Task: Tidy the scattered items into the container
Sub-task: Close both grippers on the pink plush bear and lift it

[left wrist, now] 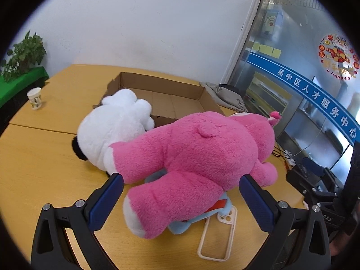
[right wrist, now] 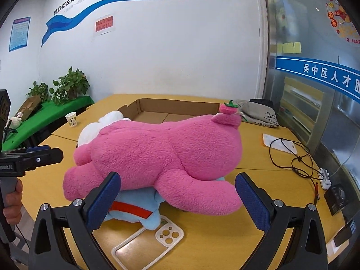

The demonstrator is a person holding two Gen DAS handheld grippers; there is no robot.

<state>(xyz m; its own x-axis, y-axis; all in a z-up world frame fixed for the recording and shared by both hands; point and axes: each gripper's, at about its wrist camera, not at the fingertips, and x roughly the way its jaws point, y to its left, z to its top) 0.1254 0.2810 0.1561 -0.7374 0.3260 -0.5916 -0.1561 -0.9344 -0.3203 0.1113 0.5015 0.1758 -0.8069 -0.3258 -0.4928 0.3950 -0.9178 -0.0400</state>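
Observation:
A big pink plush bear point(left wrist: 191, 157) point(right wrist: 157, 155) lies face down on the wooden table, on top of a blue plush point(left wrist: 216, 207) point(right wrist: 135, 207) with a red band. A white plush point(left wrist: 112, 130) point(right wrist: 92, 130) lies beside it, against the open cardboard box point(left wrist: 171, 92) point(right wrist: 177, 105). A clear phone case point(left wrist: 218, 236) point(right wrist: 146, 243) lies flat near the front. My left gripper point(left wrist: 182, 186) is open, its jaws on either side of the pink bear's leg. My right gripper point(right wrist: 177, 186) is open, straddling the bear's other leg and the blue plush.
A paper cup point(left wrist: 34, 97) point(right wrist: 72, 118) stands at the table's left. A grey cloth bag point(left wrist: 229, 94) point(right wrist: 256, 112), a black cable point(right wrist: 292, 155) and a power strip point(right wrist: 324, 177) lie at the right. Potted plants point(right wrist: 67, 87) stand on a green shelf. A glass wall is at the right.

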